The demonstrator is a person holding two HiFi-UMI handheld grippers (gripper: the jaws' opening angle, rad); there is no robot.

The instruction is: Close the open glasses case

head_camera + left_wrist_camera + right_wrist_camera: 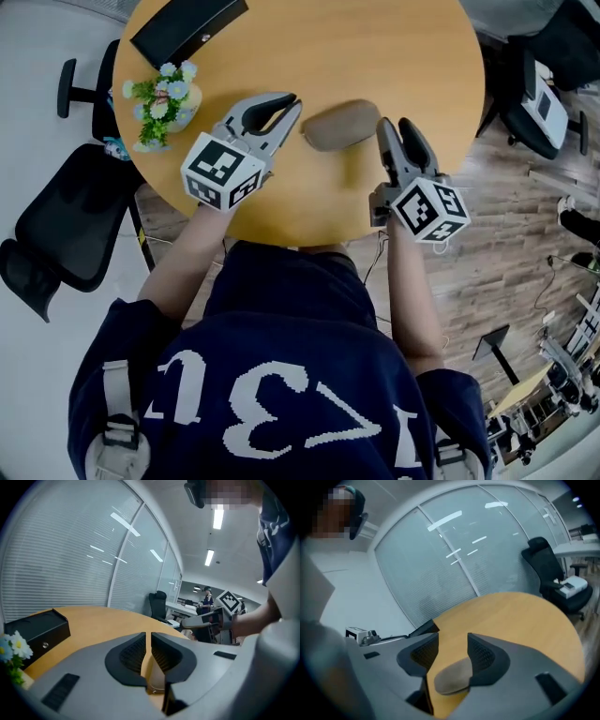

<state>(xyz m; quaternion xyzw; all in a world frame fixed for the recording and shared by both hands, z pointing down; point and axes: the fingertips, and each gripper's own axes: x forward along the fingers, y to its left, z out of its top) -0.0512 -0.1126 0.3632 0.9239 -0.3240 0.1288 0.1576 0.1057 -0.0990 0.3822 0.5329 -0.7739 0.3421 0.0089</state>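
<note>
Your left gripper (287,103) has its jaws drawn almost together. In the left gripper view (149,641) only a thin slit parts the ribbed pads, and nothing is gripped between them. Its tips point at the left end of the glasses case (339,125), close to it; whether they touch cannot be told from above.

Your right gripper (395,128) stands wide. In the right gripper view (452,639) its two pads are well apart, and the near end of the case (452,677) lies low between them, close against the pad on the picture's right. The other pad is clear of it, so the case is not clamped.

The case is a tan, rounded oblong lying flat on the round wooden table (422,56) between your two grippers. From above its lid looks down.

Farther out on the table, a small pot of white and blue flowers (164,98) stands just beyond your left gripper. A black box (187,28) lies at the far left edge. A black office chair (56,225) sits on the floor beside the table on your left.
</note>
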